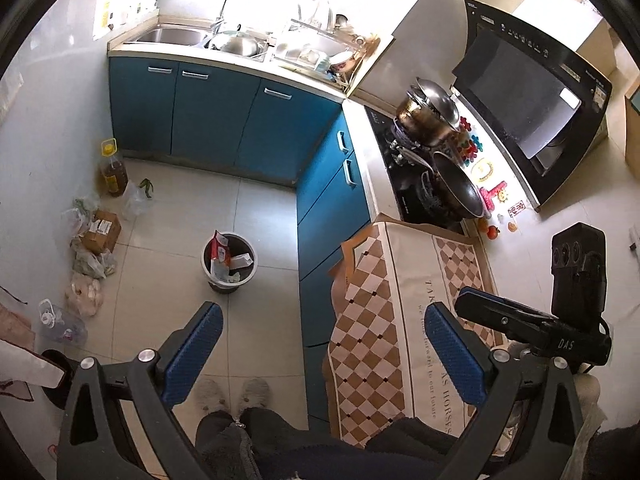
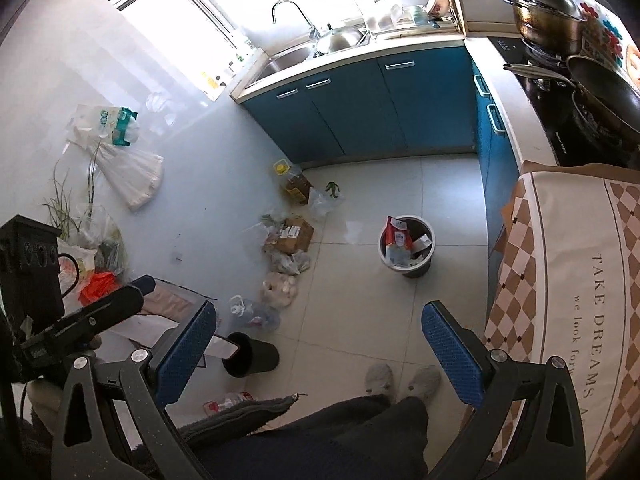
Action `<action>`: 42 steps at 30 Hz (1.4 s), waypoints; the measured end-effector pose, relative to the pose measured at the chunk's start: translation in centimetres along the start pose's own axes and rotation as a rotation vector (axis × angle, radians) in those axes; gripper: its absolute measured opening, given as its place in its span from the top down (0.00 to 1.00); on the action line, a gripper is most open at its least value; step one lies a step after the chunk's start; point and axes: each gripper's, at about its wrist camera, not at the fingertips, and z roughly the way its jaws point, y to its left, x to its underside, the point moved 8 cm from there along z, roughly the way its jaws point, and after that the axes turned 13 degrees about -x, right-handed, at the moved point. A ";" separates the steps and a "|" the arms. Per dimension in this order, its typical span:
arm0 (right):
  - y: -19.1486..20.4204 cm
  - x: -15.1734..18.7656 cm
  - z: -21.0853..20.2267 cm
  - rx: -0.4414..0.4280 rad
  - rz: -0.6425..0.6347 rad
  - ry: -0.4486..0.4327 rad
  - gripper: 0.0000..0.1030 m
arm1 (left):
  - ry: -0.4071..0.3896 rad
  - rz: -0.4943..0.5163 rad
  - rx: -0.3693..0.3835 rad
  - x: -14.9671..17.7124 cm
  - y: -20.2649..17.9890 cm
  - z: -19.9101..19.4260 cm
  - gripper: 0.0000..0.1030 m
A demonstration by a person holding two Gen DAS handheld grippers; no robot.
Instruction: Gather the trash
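Trash bin (image 1: 229, 262): round grey pail, upright on the tiled floor (image 1: 256, 208), out in the open just off the blue cabinet run (image 1: 332, 216) and near its inner corner; filled with packaging, a red-and-white wrapper (image 2: 397, 236) standing up out of its rim, white scraps beside it.

Loose items along the floor's wall edge: oil bottle (image 1: 113, 168), cardboard box (image 1: 100, 230), several plastic bags (image 2: 286, 262), an empty clear jug (image 2: 254, 314), a black cup on its side (image 2: 251, 354) (whether any of these counts as trash, the views do not settle).

Bearing: bin lies ahead of and below both grippers, which look down along their fingers at the floor; from the left gripper (image 1: 324, 354) it sits just off the left finger's tip; from the right gripper (image 2: 319, 352) it sits toward the right finger, farther up the view. Being round, the bin offers no long axis; its mouth faces straight up. Left gripper judged the nearer, though not by much.

Grippers: both spread wide, blue pads well apart, nothing between them and nothing touched.

Stage: bin already holds rubbish and floor items remain; fits either collecting under way or the bin itself about to be taken up.
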 end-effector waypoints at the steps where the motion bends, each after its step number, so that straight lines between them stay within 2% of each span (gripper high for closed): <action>1: 0.1 0.0 0.1 -0.003 -0.003 0.004 0.00 | 0.002 -0.001 0.004 0.1 0.1 -0.1 0.00; 15: 0.6 0.0 1.0 -0.037 -0.016 0.043 0.00 | 0.003 -0.003 0.021 0.2 0.0 -0.4 0.00; 23: 0.5 -0.2 1.2 -0.037 -0.014 0.038 0.00 | 0.014 0.008 0.038 -0.2 -1.5 0.0 0.00; 42: -0.6 -0.2 0.5 -0.039 0.003 0.034 0.00 | 0.014 0.025 0.051 -0.9 -2.0 0.0 0.00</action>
